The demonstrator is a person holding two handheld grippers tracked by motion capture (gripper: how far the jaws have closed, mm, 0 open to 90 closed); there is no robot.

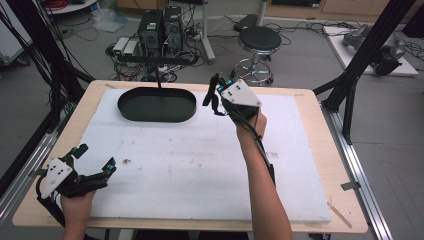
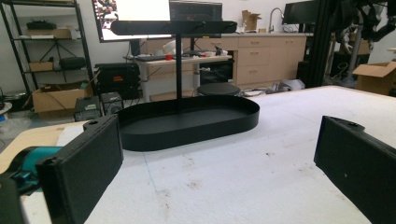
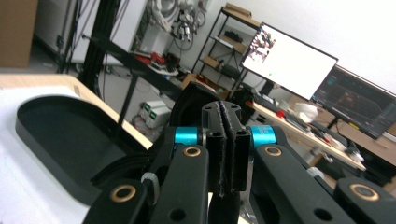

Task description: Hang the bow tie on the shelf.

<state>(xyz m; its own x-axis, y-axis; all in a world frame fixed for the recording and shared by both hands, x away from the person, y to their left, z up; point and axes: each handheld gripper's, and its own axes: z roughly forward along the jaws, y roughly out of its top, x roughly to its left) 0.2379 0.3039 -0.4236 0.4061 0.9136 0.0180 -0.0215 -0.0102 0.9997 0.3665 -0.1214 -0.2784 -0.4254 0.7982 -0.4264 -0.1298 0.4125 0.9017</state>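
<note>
A black oval tray (image 1: 150, 106) sits at the back left of the white mat, with a thin post (image 1: 158, 82) rising from it and a flat bar (image 2: 173, 27) across the top. My left gripper (image 1: 96, 156) rests low at the front left corner, open, with nothing between its jaws. In the left gripper view the left gripper (image 2: 217, 140) points at the tray (image 2: 187, 133) from a distance. My right gripper (image 1: 210, 92) is held up in the air just right of the tray. In the right gripper view the right gripper (image 3: 227, 121) has its pads pressed together, and the tray (image 3: 60, 135) lies below left.
A white foam mat (image 1: 200, 165) covers most of the wooden table (image 1: 310, 100). Black frame struts (image 1: 360, 65) stand at the right and left edges. Beyond the far edge are a round stool (image 1: 259, 40) and computer boxes (image 1: 160, 30) on the floor.
</note>
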